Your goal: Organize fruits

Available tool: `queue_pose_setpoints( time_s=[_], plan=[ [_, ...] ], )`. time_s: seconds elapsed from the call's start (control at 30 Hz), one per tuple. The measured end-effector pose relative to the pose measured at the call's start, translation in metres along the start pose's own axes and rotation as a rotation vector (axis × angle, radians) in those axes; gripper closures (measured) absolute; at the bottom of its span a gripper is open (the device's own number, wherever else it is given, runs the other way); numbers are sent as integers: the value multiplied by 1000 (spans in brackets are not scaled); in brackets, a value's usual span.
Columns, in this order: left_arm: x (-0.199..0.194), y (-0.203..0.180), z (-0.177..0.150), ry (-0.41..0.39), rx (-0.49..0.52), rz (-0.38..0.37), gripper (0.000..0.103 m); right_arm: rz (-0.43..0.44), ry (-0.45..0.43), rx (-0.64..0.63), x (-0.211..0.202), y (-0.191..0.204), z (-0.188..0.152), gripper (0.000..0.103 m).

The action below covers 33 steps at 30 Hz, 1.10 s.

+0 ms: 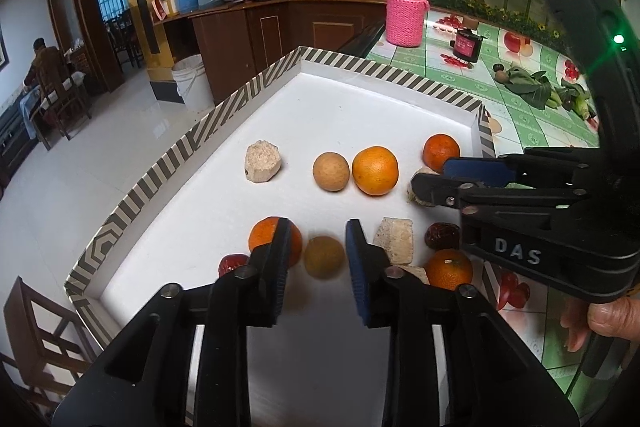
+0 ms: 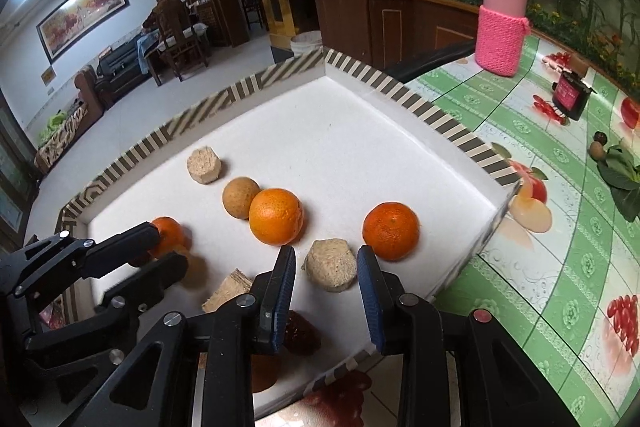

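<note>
both grippers spread: left gripper [image 1: 318,259] straddles a blurred brown fruit [image 1: 324,257]; right gripper [image 2: 326,287] half hides a date [image 2: 300,333].

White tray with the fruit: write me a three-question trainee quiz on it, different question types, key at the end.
1. True or false: the pink bottle stands inside the striped tray.
2. What lies between the fingers of the right tool? A) a beige block B) a banana C) a green leaf
3. Count: in the left wrist view, how many orange fruits lie in the tray?

Key: 1 false, it stands on the tablecloth beyond the tray; 2 A; 3 four.
</note>
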State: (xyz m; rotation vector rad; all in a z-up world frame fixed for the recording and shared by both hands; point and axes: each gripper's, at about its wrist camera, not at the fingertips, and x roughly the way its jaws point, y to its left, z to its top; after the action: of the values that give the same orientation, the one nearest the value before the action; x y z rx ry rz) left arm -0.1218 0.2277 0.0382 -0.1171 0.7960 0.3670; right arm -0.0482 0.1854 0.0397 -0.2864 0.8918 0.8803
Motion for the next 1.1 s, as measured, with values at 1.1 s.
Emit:
queue_pose_setpoints(
  time_s=[1.1],
  plan=[
    [-46, -12, -4, -151, 4, 65, 43, -73, -192, 92, -85, -2, -50, 72]
  ],
)
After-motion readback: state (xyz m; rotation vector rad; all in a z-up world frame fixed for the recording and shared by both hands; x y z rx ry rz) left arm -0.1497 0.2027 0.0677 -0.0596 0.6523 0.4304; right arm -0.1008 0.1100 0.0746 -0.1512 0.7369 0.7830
